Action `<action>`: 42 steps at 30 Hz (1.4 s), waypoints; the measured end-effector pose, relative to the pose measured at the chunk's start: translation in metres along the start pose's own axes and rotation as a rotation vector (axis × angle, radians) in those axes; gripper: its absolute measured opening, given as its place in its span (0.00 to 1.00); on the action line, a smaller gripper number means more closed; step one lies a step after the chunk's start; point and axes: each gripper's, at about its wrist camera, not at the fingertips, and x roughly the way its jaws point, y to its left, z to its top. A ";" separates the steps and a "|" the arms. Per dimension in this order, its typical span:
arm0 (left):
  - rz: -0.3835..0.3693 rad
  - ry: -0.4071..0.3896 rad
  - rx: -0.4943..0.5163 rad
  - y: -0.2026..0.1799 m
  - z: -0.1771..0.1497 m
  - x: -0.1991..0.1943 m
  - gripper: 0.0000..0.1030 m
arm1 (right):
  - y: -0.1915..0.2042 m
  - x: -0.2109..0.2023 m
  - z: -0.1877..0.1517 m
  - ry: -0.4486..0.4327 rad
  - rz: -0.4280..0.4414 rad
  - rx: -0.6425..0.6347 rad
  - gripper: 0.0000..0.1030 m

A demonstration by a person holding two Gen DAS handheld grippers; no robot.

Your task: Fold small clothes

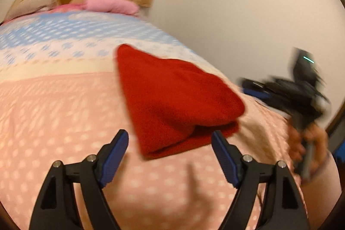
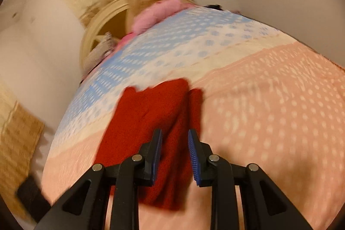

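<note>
A folded red garment (image 1: 172, 100) is seen lying flat on the dotted bedspread (image 1: 64, 111), across its pink and cream bands. The left gripper (image 1: 170, 143) is held just short of the garment's near folded edge, jaws wide apart, nothing between them. The right gripper (image 2: 174, 143) is poised over the garment with jaws narrowly parted; no pinch is visible. The fabric is judged soft, thick, light and non-slippery. A grip at the doubled near corners is advised.
</note>
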 end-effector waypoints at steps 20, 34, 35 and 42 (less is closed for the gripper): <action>0.317 0.145 0.196 -0.026 -0.004 0.051 0.86 | 0.047 0.020 -0.073 0.062 -0.150 -0.236 0.25; 0.175 0.137 0.238 -0.027 0.004 0.038 0.23 | 0.033 0.024 -0.070 0.089 -0.243 -0.254 0.05; 0.182 0.154 0.244 -0.026 -0.001 0.042 0.23 | 0.025 0.024 -0.073 0.109 -0.223 -0.223 0.05; 0.213 0.183 0.175 -0.007 -0.006 0.038 0.49 | 0.022 0.023 -0.084 0.086 -0.225 -0.220 0.05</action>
